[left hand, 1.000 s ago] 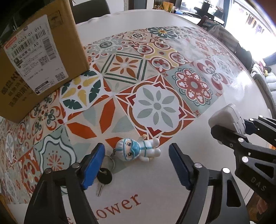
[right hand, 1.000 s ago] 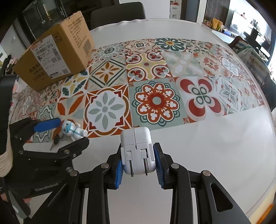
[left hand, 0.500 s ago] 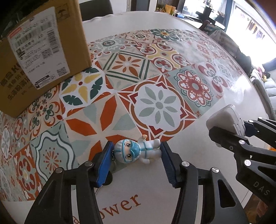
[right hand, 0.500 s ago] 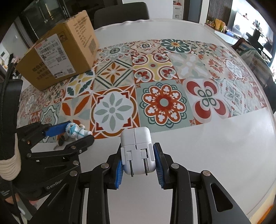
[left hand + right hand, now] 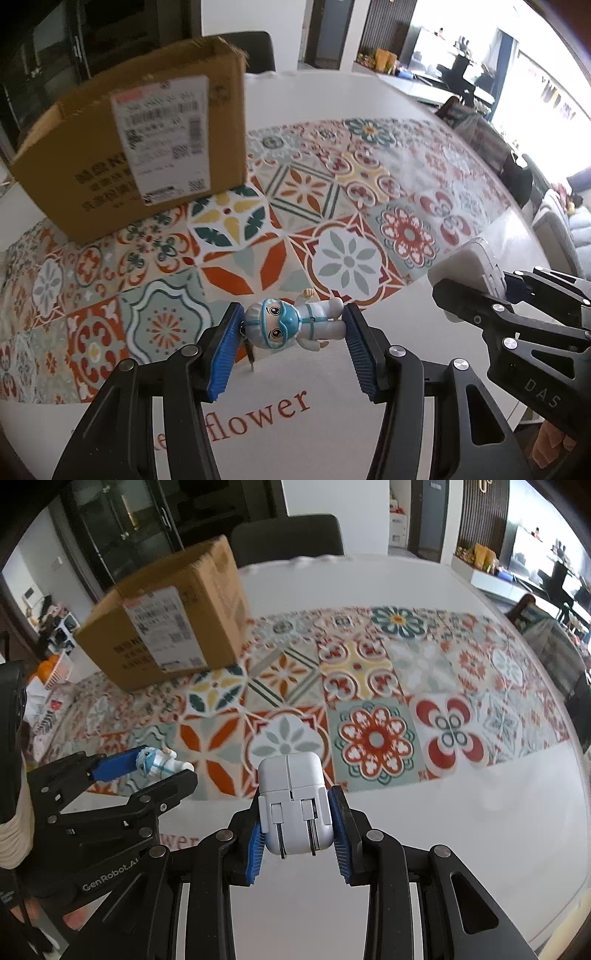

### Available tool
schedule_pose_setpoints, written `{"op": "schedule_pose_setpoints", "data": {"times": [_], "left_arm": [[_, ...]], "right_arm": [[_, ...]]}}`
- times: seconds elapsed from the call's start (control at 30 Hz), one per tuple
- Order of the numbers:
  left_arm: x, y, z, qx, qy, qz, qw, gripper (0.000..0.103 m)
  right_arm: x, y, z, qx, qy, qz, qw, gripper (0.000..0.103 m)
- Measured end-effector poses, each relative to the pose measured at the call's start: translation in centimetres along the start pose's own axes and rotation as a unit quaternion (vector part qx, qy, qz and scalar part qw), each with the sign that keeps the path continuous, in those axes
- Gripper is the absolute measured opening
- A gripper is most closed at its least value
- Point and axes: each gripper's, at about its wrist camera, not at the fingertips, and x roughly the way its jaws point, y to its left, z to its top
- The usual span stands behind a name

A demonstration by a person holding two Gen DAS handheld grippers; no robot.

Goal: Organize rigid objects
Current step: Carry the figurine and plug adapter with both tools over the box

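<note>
My left gripper (image 5: 290,325) is shut on a small figurine keychain (image 5: 291,325) in a white suit with a blue mask, held above the table; its key (image 5: 250,354) hangs below. It also shows in the right wrist view (image 5: 155,762). My right gripper (image 5: 295,823) is shut on a white power adapter (image 5: 293,801), prongs facing the camera, also lifted; the adapter shows in the left wrist view (image 5: 465,271). An open cardboard box (image 5: 144,155) with a shipping label stands at the back left, also in the right wrist view (image 5: 173,624).
The white round table (image 5: 461,812) has a patterned tile mat (image 5: 369,694) across its middle. A dark chair (image 5: 288,535) stands behind the table's far edge. The two grippers are side by side, left one to the left.
My left gripper closed on the figurine keychain and lifted it off the table. Both grippers rose and tilted up, so the box is now more in view. The right gripper kept the adapter.
</note>
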Motion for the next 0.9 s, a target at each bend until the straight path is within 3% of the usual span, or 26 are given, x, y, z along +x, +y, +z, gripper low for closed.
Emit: {"op": "schedule_pose_setpoints", "data": {"times": [0.47,0.9], "left_arm": [[-6.5,2.3,1.1,-0.038,-0.069,0.02,0.9967,0.054],[-11.6,5.7,2.2,-0.073,-0.127,0.054,0.9878,0.054]], "right_arm": [[-4.1,3.5,2.6,-0.042,-0.054,0.035,0.997,0.032],[-6.4,8.1,6.1,-0.095,-0.102,0.074,0.988,0.032]]}}
